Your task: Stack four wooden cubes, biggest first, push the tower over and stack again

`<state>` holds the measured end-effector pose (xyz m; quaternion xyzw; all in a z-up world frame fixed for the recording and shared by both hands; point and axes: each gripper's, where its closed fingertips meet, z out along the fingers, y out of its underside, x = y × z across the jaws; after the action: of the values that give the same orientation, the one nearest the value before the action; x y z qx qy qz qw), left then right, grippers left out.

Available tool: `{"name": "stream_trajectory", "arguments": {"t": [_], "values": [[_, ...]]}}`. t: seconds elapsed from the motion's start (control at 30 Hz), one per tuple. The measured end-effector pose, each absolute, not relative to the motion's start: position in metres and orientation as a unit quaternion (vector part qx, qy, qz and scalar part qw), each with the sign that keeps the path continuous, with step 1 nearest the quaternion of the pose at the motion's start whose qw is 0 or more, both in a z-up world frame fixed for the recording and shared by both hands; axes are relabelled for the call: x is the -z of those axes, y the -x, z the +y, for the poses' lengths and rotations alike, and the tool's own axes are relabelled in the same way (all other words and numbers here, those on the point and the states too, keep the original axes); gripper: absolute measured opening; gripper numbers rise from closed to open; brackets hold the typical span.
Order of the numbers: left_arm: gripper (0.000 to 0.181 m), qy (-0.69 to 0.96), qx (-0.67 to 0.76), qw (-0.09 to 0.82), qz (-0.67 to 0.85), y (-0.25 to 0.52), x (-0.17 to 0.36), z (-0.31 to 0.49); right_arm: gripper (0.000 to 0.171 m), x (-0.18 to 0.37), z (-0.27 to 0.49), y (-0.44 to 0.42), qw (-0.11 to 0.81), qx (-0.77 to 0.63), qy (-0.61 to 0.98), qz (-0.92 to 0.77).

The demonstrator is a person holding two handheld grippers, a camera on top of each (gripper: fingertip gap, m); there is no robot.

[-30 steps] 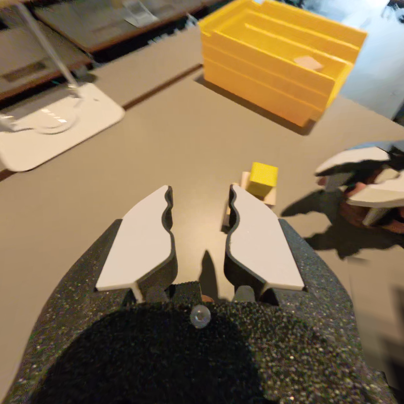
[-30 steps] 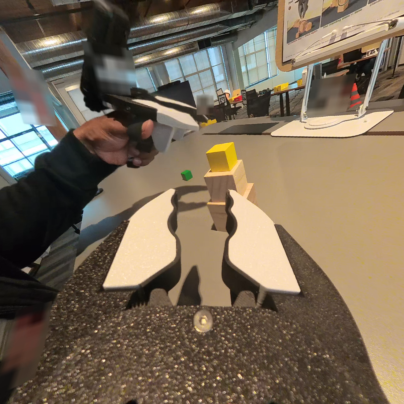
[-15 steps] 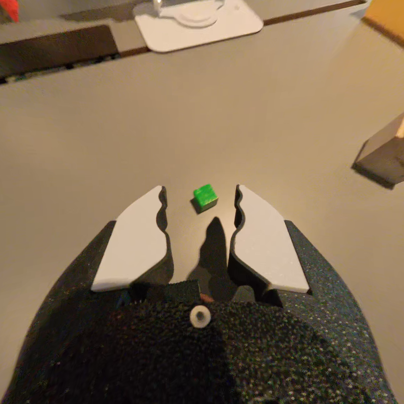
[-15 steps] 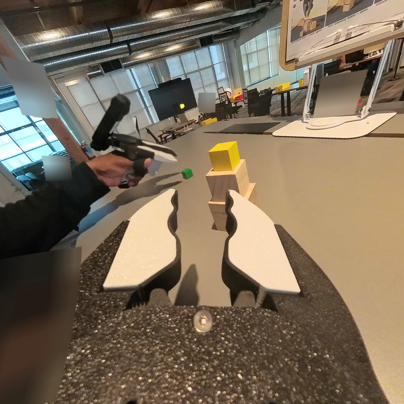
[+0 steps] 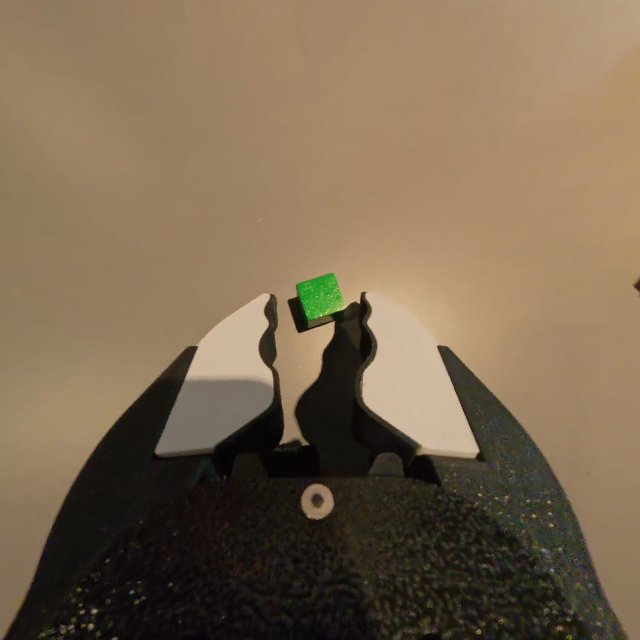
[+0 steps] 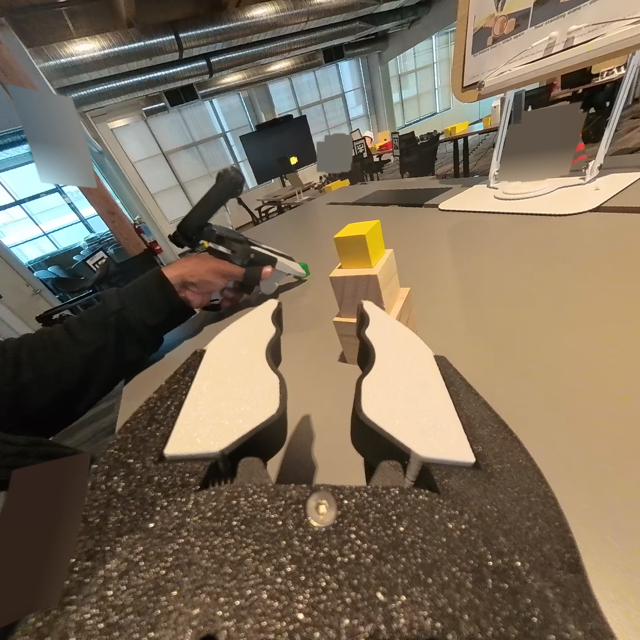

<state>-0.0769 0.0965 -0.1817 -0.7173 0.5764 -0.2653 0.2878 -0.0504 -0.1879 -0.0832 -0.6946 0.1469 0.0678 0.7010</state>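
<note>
A small green cube (image 5: pixel 320 300) lies on the grey table, just ahead of and between the tips of my open left gripper (image 5: pixel 316 300). In the right wrist view the left gripper (image 6: pixel 291 268) is low over the table with the green cube (image 6: pixel 304 268) at its tips. A tower stands to its right: a yellow cube (image 6: pixel 360 244) on a plain wooden cube (image 6: pixel 360 289) on a larger wooden cube (image 6: pixel 346 337). My right gripper (image 6: pixel 320 308) is open and empty, just short of the tower, its right finger in front of the bottom cube.
A person's hand and black sleeve (image 6: pixel 104 329) hold the left gripper. A white stand base (image 6: pixel 540 199) with a board on legs sits at the table's far right. A black mat (image 6: pixel 401 197) lies far back. Tip to tip, the grippers are about 30 cm apart.
My left gripper has swung away from the tower, dropped toward the table and closed in on the green cube, which now sits at its tips. My right gripper has hardly moved.
</note>
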Motion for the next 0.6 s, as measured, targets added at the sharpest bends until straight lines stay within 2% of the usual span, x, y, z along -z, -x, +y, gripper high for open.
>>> {"name": "stream_trajectory", "arguments": {"t": [0.1, 0.17, 0.43, 0.6], "values": [[0.038, 0.726, 0.245, 0.296, 0.570, 0.076, 0.184, 0.096, 0.041, 0.083, -0.188, 0.050, 0.703, -0.065, 0.693, 0.148], [0.022, 0.717, 0.246, 0.300, 0.580, 0.073, 0.182, 0.093, 0.041, 0.083, -0.188, 0.050, 0.702, -0.065, 0.693, 0.148], [0.022, 0.513, 0.381, 0.302, 0.708, 0.046, 0.113, 0.011, 0.041, 0.083, -0.188, 0.049, 0.703, -0.064, 0.692, 0.150], [0.022, 0.388, 0.437, 0.236, 0.776, 0.036, 0.054, -0.058, 0.041, 0.081, -0.189, 0.049, 0.706, -0.062, 0.690, 0.148]]}}
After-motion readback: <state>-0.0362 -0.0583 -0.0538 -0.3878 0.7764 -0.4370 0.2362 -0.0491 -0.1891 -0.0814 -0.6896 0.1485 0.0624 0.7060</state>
